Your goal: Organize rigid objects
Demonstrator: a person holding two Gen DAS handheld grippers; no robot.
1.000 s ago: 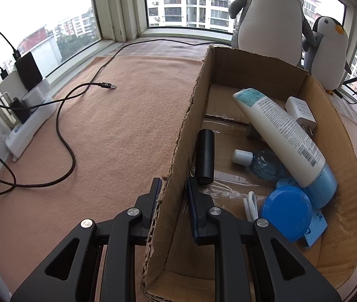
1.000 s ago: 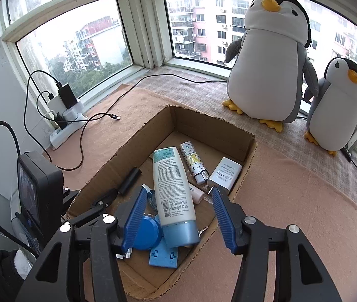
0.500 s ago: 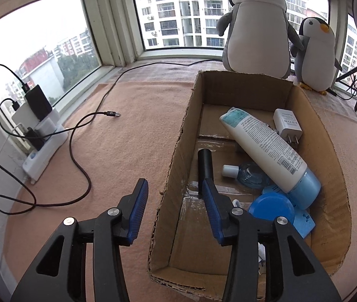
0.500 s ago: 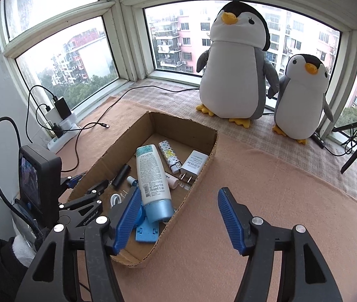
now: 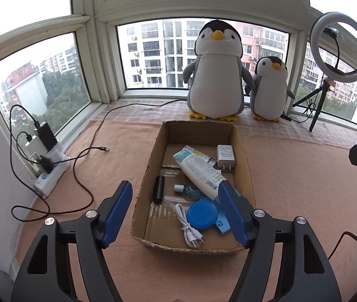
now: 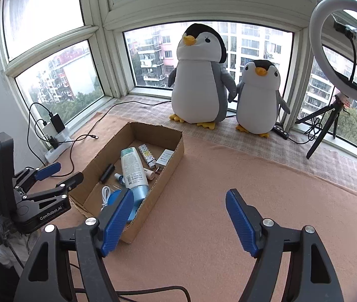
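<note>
An open cardboard box (image 5: 146, 176) (image 6: 175, 148) stands on the pink cloth. It holds a white tube with a blue cap (image 5: 198, 171) (image 6: 131, 167), a black cylinder (image 5: 158, 189), a white charger (image 5: 225, 156), a blue round lid (image 5: 201, 214), a white cable (image 5: 189, 229), a small clear bottle (image 5: 187, 190) and a patterned lighter (image 6: 146, 154). My left gripper (image 5: 175, 211) is open and empty, raised in front of the box; it also shows in the right wrist view (image 6: 60, 173). My right gripper (image 6: 178, 216) is open and empty, above the cloth to the right of the box.
Two plush penguins (image 5: 216, 75) (image 5: 270, 90) stand on the sill behind the box. A ring light on a tripod (image 5: 339, 50) stands at the far right. A power strip with chargers (image 5: 47, 166) and loose black cables (image 5: 77, 176) lie at the left.
My left gripper let go of the box's left wall, opened wide and pulled back and up. My right gripper also rose and moved back to the right, away from the box.
</note>
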